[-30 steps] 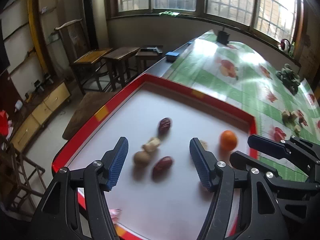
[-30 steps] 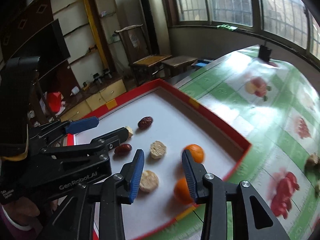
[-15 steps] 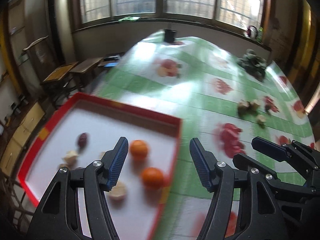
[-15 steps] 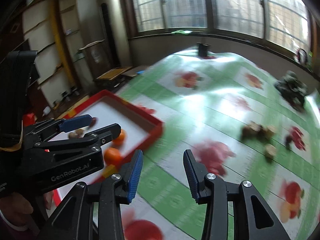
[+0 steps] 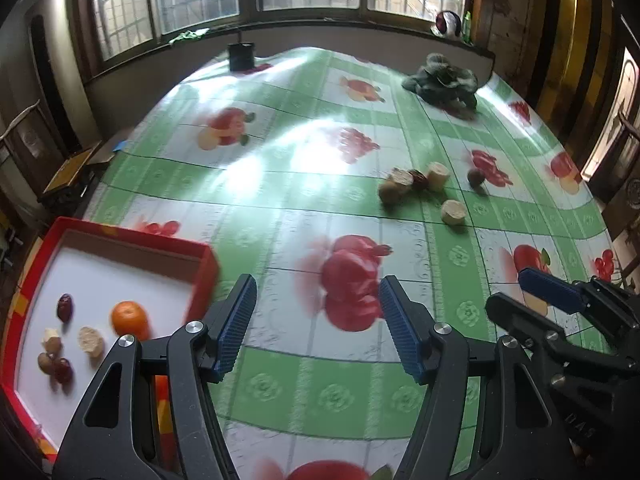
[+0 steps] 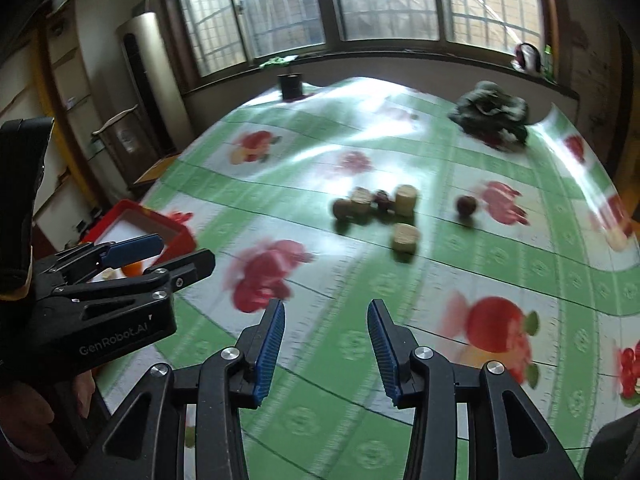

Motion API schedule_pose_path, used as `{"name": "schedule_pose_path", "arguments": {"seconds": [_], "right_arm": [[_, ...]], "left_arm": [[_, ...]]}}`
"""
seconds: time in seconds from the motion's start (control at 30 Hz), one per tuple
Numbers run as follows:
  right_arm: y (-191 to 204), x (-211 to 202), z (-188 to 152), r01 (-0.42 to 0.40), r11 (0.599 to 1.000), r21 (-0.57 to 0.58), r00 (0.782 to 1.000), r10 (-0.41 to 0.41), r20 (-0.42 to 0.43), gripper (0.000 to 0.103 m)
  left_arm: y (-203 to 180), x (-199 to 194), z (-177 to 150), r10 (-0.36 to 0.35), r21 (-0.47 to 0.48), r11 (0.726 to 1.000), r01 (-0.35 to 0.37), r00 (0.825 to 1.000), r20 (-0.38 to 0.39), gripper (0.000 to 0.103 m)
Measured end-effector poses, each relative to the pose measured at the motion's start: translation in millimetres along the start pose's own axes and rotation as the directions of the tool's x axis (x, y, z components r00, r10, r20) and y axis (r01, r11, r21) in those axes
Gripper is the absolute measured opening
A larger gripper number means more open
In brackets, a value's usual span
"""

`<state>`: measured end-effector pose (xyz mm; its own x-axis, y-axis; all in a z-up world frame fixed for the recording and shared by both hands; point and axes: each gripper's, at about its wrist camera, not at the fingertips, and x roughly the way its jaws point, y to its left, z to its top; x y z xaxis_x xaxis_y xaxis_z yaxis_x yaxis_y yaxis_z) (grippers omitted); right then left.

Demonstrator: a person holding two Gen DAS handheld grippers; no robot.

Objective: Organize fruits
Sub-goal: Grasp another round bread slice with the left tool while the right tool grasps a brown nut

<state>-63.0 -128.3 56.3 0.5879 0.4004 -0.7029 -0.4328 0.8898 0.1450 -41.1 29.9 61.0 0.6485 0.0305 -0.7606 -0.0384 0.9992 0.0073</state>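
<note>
A red tray (image 5: 200, 252) with a white floor sits at the table's left edge and holds an orange (image 5: 129, 317), a dark date (image 5: 64, 307) and several small pale and brown pieces. A cluster of loose fruit (image 5: 416, 182) lies on the green tablecloth farther right, with a pale round piece (image 5: 453, 212) and a dark round fruit (image 5: 475, 177) beside it; the cluster also shows in the right wrist view (image 6: 376, 202). My left gripper (image 5: 318, 326) is open and empty over the cloth, right of the tray. My right gripper (image 6: 326, 354) is open and empty, short of the cluster.
A dark green heap (image 5: 440, 82) lies at the table's far right. A black pot (image 5: 241, 56) stands at the far edge under the windows. Wooden chairs and desks (image 5: 72, 168) stand left of the table. The left gripper's body (image 6: 120, 280) shows at the left of the right wrist view.
Both grippers have swung right, from above the tray to over the green cloth facing the loose fruit. Both stayed open and empty.
</note>
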Motion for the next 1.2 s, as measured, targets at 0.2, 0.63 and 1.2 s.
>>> {"name": "schedule_pose_path", "arguments": {"seconds": [0.2, 0.63, 1.2], "right_arm": [[-35, 2, -4, 0.021, 0.998, 0.052, 1.000, -0.021, -0.008, 0.042], [-81, 27, 6, 0.076, 0.994, 0.079, 0.996, -0.072, -0.052, 0.042], [-113, 27, 9, 0.145, 0.982, 0.122, 0.989, -0.139, -0.056, 0.043]], "left_arm": [[-18, 18, 7, -0.008, 0.026, 1.000, 0.009, 1.000, -0.024, 0.064], [-46, 52, 28, -0.059, 0.038, 0.997, 0.062, 0.995, -0.080, 0.064], [-98, 86, 59, -0.131, 0.074, 0.988, 0.138, 0.987, -0.094, 0.064]]}}
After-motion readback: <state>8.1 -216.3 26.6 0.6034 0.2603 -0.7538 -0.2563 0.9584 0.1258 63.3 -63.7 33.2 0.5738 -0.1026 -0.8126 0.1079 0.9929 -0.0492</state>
